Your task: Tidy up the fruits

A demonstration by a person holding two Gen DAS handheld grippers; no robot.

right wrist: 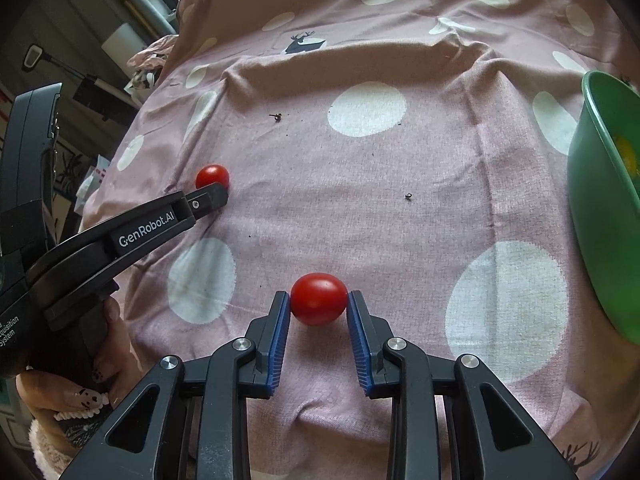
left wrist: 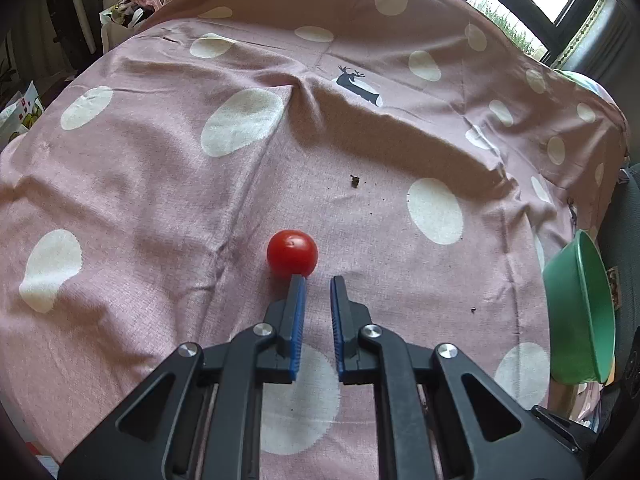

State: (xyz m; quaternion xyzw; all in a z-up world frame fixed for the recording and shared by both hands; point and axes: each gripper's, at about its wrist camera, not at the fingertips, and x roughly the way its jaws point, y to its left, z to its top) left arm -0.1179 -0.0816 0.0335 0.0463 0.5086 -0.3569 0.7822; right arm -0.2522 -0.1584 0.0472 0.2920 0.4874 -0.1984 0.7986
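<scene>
Between my right gripper's (right wrist: 319, 298) spread jaws sits a tomato (right wrist: 319, 299); I should pinch it gently, centered.

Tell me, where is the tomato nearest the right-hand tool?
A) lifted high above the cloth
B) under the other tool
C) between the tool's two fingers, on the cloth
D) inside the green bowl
C: in the right wrist view the tomato lies on the pink spotted cloth between the right gripper fingers, which bracket it on both sides; the green bowl sits off to the right.
</scene>
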